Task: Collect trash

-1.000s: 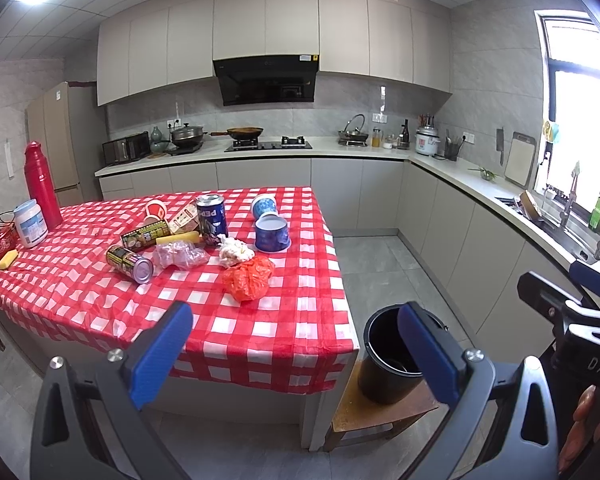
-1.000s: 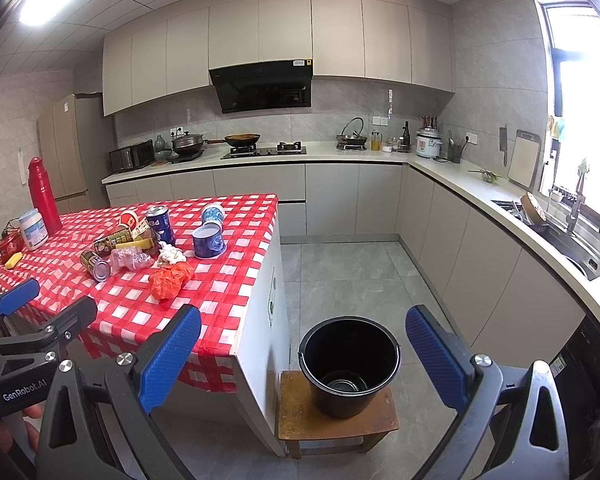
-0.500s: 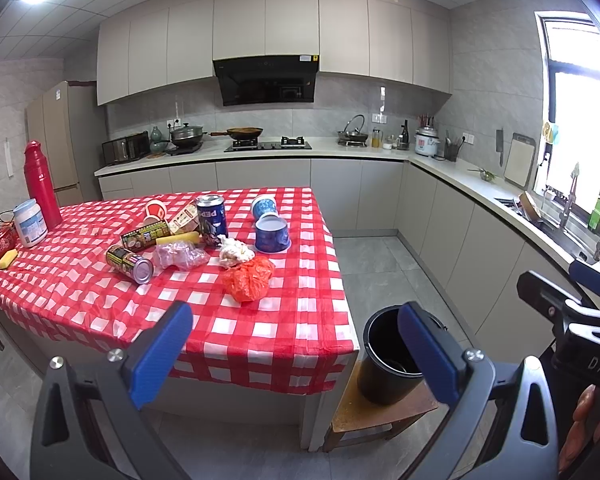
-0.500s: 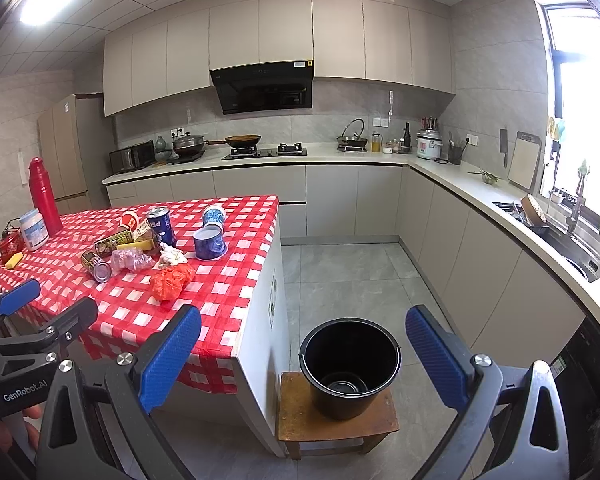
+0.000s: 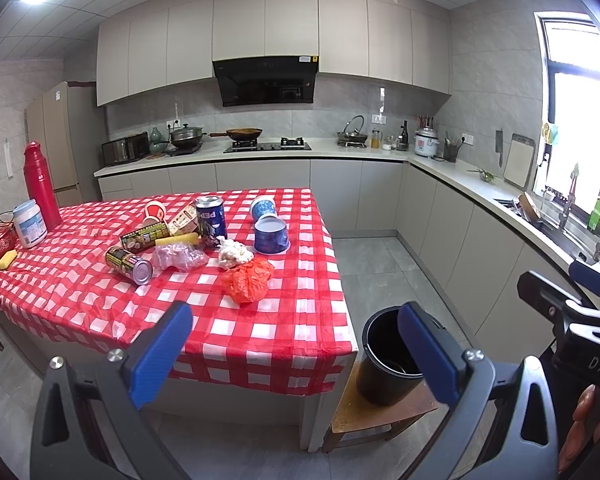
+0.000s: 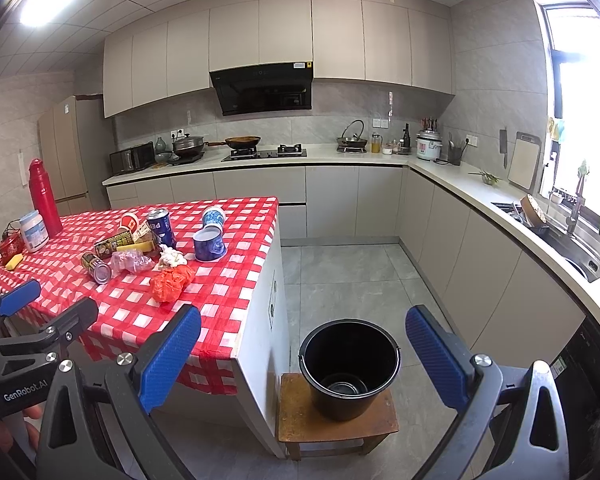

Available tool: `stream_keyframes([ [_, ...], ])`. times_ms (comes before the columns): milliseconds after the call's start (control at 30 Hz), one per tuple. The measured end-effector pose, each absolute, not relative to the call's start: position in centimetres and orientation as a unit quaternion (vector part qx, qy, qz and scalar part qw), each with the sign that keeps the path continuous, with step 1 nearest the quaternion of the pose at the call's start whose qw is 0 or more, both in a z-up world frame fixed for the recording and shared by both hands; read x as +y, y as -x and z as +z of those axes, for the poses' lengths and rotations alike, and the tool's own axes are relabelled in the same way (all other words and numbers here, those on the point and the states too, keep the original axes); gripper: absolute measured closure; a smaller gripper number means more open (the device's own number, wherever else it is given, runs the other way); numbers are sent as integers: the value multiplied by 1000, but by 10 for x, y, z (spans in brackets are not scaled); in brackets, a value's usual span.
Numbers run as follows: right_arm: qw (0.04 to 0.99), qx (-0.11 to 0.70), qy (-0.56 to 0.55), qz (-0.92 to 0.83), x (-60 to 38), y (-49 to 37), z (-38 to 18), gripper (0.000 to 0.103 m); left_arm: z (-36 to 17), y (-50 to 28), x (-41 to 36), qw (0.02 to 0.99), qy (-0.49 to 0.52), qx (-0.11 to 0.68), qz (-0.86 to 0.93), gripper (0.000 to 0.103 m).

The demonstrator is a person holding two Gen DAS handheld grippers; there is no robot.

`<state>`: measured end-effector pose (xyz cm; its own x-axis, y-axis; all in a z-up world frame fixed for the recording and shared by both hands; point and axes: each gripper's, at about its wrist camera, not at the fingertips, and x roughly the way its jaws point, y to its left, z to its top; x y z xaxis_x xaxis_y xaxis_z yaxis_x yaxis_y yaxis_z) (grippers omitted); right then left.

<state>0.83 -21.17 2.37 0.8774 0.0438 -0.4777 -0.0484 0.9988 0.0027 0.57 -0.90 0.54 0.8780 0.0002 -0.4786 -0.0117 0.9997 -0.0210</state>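
Note:
Trash lies on the red-checked table (image 5: 100, 304): a crumpled red bag (image 5: 249, 279), a white paper wad (image 5: 234, 253), a clear plastic wrap (image 5: 178, 257), a tipped can (image 5: 129, 265), a blue Pepsi can (image 5: 211, 221), two blue cups (image 5: 271, 234) and snack wrappers (image 5: 145, 235). A black bucket (image 6: 350, 366) stands on a low wooden stool (image 6: 336, 428) right of the table, with something round at its bottom. My left gripper (image 5: 296, 354) is open and empty, short of the table's near edge. My right gripper (image 6: 302, 356) is open and empty, in front of the bucket.
A red thermos (image 5: 40, 186), a white jar (image 5: 29, 223) and a yellow sponge (image 5: 6, 259) stand at the table's left end. Kitchen counters (image 5: 460, 176) run along the back and right walls, with a sink (image 6: 572, 248) on the right. Grey floor (image 6: 352, 276) lies between.

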Motion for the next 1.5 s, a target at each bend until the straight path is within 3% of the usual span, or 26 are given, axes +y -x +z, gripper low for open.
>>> stream_keyframes([
  [733,966,255,-4,32,-216,-11,21,0,6,-4,7,967,35,252,11,0],
  [1167,954,284,-45,90,-170,-71,-8,0,-21,-33,115,949,83,283,110,0],
  [1233,952,290,-39,92,-151,-84,-11,4,-26,-42,130,947,86,286,116,0],
  [1367,947,304,-36,99,-114,-113,-18,25,-37,-68,165,941,95,300,126,6],
  [1500,945,310,-33,100,-75,-145,-26,27,-47,-98,198,938,99,304,133,9],
])
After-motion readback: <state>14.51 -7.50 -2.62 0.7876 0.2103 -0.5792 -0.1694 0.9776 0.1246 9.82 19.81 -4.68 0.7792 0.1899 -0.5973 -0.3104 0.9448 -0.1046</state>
